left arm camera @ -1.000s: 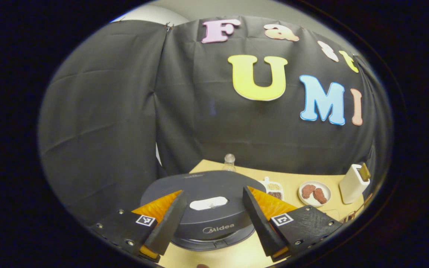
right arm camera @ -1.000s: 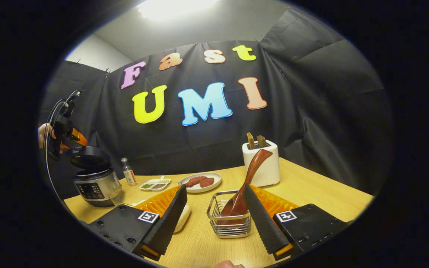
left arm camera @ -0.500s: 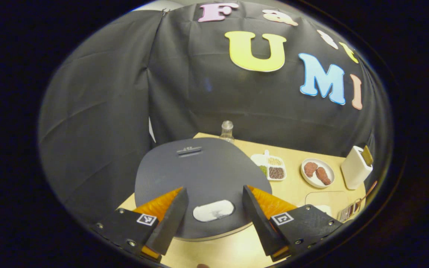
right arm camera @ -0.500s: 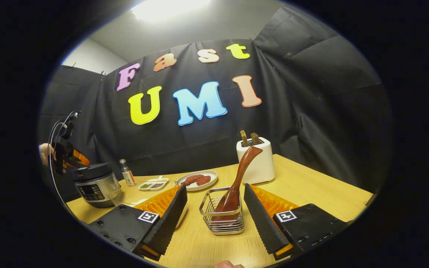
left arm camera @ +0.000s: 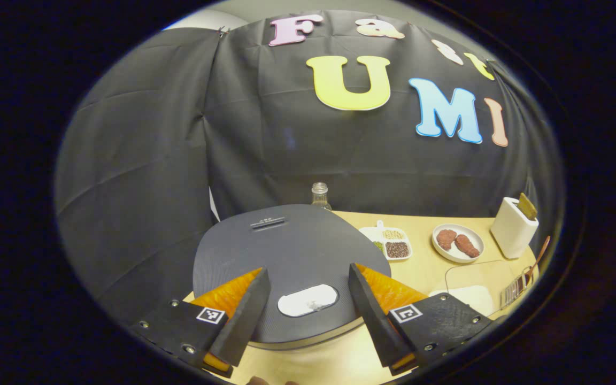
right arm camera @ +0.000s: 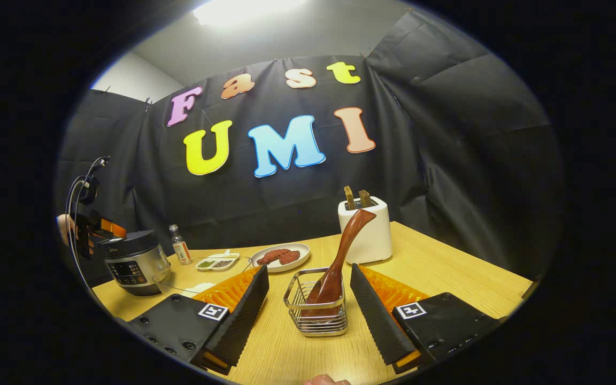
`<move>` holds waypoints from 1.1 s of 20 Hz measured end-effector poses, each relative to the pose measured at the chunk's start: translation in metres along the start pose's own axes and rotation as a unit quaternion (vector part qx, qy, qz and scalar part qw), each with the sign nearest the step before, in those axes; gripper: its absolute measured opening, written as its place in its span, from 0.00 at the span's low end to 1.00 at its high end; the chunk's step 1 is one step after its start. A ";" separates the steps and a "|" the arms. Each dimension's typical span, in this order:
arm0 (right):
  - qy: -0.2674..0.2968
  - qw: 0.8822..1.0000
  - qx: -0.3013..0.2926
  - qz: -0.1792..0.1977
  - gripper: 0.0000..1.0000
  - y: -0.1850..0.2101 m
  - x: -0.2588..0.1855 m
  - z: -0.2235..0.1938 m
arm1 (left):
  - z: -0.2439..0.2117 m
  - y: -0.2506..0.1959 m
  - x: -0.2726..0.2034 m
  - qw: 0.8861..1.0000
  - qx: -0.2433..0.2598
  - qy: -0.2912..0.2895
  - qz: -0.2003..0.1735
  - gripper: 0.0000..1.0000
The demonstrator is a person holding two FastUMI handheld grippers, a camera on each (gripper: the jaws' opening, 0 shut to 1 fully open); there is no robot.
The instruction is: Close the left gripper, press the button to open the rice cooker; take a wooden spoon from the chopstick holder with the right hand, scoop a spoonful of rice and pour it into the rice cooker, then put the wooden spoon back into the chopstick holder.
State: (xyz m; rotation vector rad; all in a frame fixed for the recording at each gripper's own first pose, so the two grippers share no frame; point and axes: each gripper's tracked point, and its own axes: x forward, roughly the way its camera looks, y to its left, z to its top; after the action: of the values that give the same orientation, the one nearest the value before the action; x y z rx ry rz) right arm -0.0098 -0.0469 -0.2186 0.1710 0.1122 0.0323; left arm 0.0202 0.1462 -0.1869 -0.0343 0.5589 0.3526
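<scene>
Button (left arm camera: pixel 308 300) between left claw's (left arm camera: pixel 308 315) spread fingers

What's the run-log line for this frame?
left gripper: open, above rice cooker button | lid: closed | right gripper: open, facing wooden spoon in chopstick holder

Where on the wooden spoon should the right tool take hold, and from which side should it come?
Grip the spoon on its bare handle above the basket rim, coming from the front with the open right tool. The bowl sits down inside the wires; the handle leans up and to the right, free all around.
</scene>
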 end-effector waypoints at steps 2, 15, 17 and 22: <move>-0.001 1.000 -0.011 -0.008 0.98 -0.004 -0.002 0.008 | 0.001 0.004 -0.007 1.000 0.009 -0.006 0.008 0.96; -0.088 0.990 -0.102 -0.050 0.98 0.021 -0.015 0.143 | 0.082 -0.039 -0.190 0.956 -0.018 -0.284 -0.067 0.92; -0.091 0.988 -0.112 -0.048 0.98 0.026 -0.020 0.144 | 0.069 -0.041 -0.194 0.957 -0.022 -0.274 -0.088 0.92; -0.084 0.990 -0.110 -0.038 0.98 0.039 -0.020 0.131 | 0.053 -0.016 -0.173 0.956 -0.009 -0.284 -0.066 0.91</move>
State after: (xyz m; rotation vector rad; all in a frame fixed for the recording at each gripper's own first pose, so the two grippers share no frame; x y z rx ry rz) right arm -0.0158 -0.0317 -0.0819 -0.0507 -0.0538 -0.0463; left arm -0.0837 0.0829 -0.0527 0.0120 -0.0179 0.2213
